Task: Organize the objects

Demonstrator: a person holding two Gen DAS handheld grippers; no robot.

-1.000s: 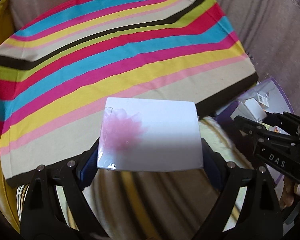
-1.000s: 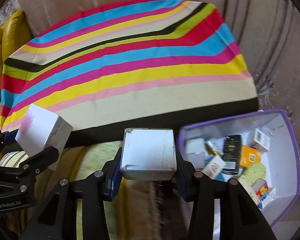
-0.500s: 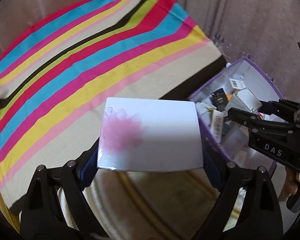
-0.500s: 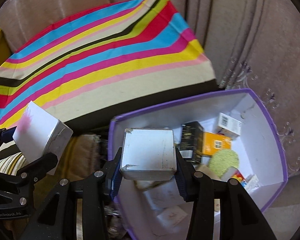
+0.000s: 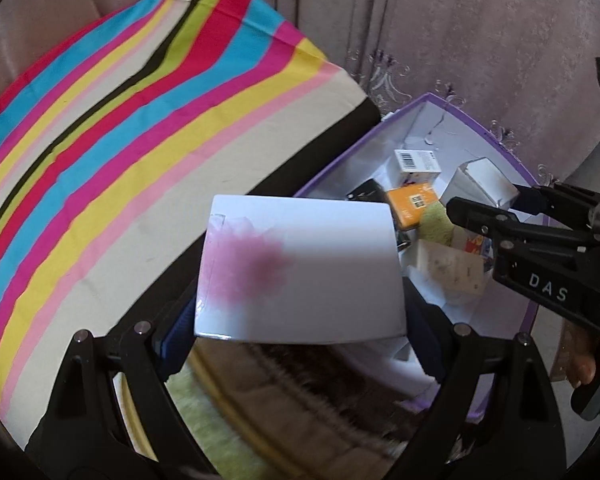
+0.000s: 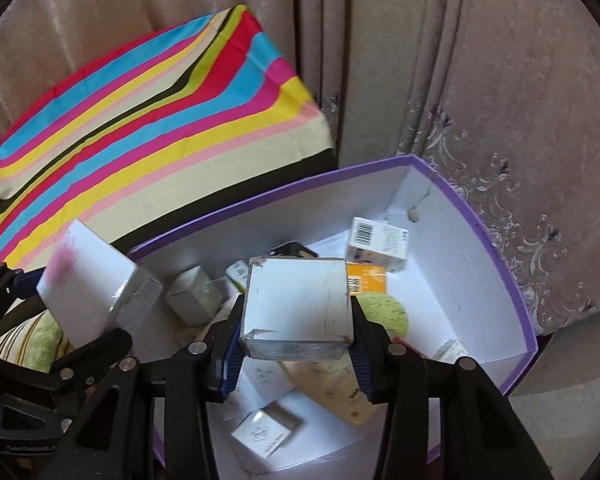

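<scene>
My left gripper [image 5: 300,320] is shut on a white box with a pink flower print [image 5: 300,268], held beside the left rim of the purple-edged storage box [image 5: 496,140]. It also shows at the left of the right wrist view [image 6: 88,284]. My right gripper [image 6: 296,344] is shut on a plain white scuffed box [image 6: 298,304] and holds it above the inside of the storage box [image 6: 496,248]. The right gripper shows at the right of the left wrist view [image 5: 496,204].
The storage box holds several small cartons: a barcode box [image 6: 380,242], an orange box [image 6: 366,278], a green sponge-like pad [image 6: 384,312] and white boxes [image 6: 266,432]. A striped cloth-covered surface [image 5: 120,140] lies to the left. Mauve curtains [image 6: 480,80] hang behind.
Both grippers have swung to the right with their boxes, from over the striped cloth to the purple storage box. The right one now hangs over its inside.
</scene>
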